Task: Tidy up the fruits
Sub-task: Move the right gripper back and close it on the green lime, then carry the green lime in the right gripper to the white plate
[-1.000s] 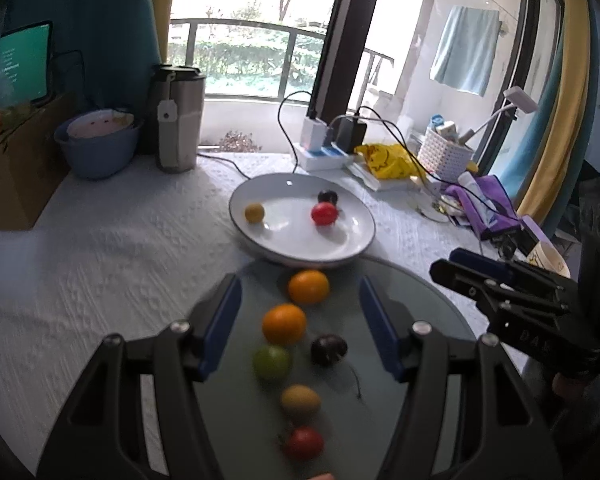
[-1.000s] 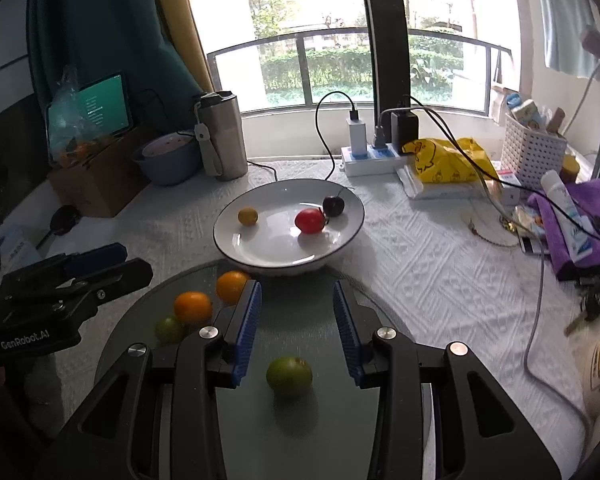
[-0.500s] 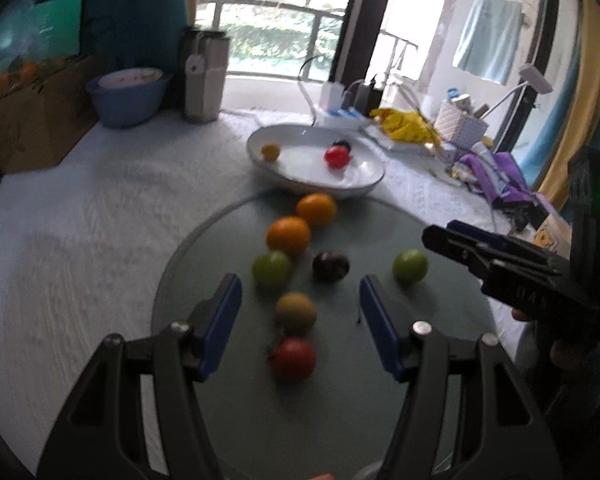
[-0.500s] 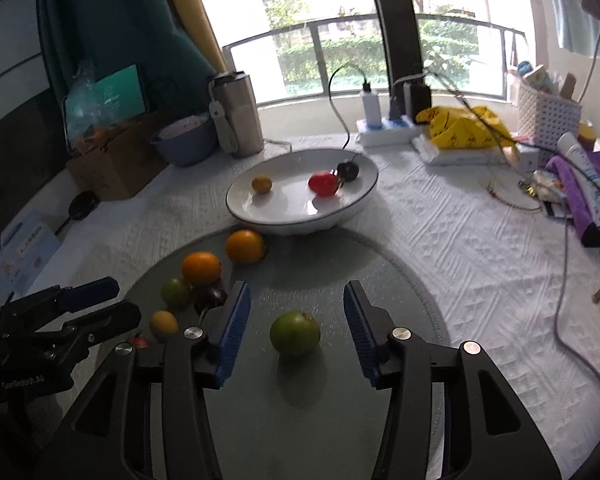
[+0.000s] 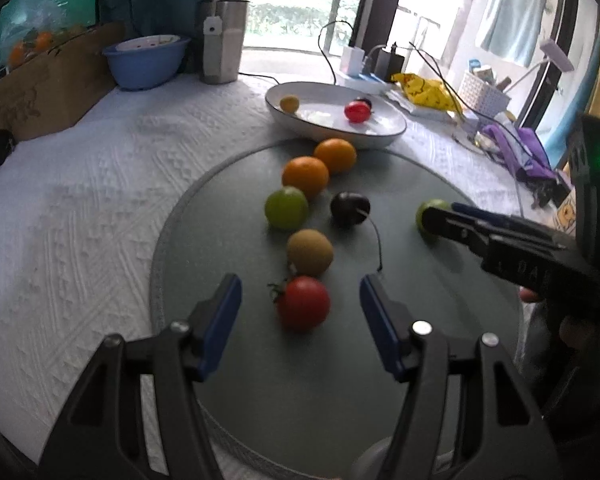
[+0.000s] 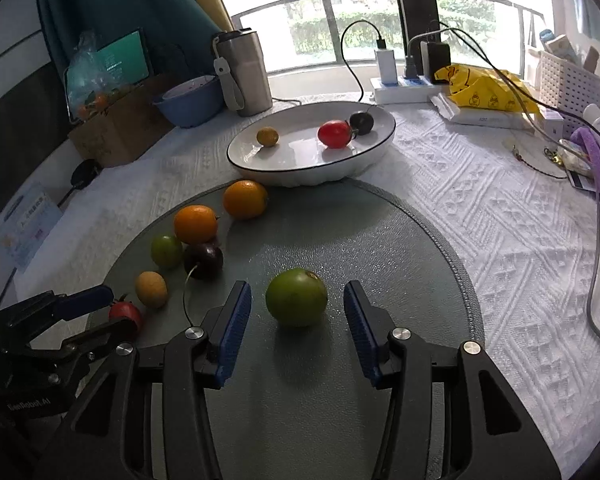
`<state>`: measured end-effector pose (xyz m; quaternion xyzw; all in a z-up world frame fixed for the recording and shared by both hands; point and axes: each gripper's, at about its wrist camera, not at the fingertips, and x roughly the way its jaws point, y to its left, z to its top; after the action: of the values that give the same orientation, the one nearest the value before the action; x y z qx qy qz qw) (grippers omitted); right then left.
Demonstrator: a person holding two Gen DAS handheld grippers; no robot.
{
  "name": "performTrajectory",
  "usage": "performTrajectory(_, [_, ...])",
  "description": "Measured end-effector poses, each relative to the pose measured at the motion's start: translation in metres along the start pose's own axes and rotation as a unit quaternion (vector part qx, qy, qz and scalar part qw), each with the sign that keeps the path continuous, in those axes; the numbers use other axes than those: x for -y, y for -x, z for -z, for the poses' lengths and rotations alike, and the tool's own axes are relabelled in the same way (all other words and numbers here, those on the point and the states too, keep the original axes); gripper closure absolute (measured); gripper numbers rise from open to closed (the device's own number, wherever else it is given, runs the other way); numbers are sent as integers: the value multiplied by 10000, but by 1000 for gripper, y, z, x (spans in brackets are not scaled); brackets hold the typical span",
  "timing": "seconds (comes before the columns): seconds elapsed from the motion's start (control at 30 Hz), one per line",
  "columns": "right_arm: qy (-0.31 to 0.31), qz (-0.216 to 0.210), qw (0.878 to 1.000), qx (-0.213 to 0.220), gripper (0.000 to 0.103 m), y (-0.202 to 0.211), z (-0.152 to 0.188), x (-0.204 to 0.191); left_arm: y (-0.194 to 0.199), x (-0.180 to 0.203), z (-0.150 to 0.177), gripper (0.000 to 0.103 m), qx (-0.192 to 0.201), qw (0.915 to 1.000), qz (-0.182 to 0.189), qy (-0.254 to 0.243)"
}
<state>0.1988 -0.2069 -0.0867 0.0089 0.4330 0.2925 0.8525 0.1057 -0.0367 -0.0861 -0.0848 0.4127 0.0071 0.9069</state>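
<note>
My left gripper (image 5: 300,300) is open, its blue pads on either side of a red tomato (image 5: 303,307) on the round grey mat (image 5: 400,380). My right gripper (image 6: 296,300) is open around a large green fruit (image 6: 296,297) on the same mat (image 6: 360,240). Further along the mat lie a brown kiwi (image 5: 309,251), a dark plum (image 5: 350,208), a small green fruit (image 5: 286,207) and two oranges (image 5: 305,176). The white plate (image 6: 260,160) behind holds a small yellow fruit (image 6: 267,136), a red tomato (image 6: 334,133) and a dark plum (image 6: 361,121).
A steel tumbler (image 6: 244,74), a blue bowl (image 6: 190,100) and a cardboard box (image 6: 116,128) stand at the back left. A power strip with cables (image 6: 404,80), a yellow bag (image 6: 484,88), a white basket (image 6: 568,76) and purple items (image 6: 596,164) crowd the right side.
Both grippers have drawn back and dropped toward the mat. The left one now brackets the red tomato and the right one brackets the large green fruit. No fruit has moved.
</note>
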Motion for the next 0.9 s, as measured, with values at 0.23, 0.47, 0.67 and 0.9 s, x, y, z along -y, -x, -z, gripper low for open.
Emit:
performTrajectory(0.23, [42,43,9999,-125,59,-4,0,-2,-6,4,4,53,-165,9997,-52,-194])
performTrajectory(0.47, [79,117,9998,-151,68,-5,0,-4,-5,4,4,74,-182,9993,57,-329])
performTrajectory(0.67, [49,144,9998,-85,69,-1,-1,-7,3,3,2,74,-59,9991,141,-400])
performTrajectory(0.9, [112,193,9997,30,69,9,-8,-15,11,3,-8,74,109,9986,225,-468])
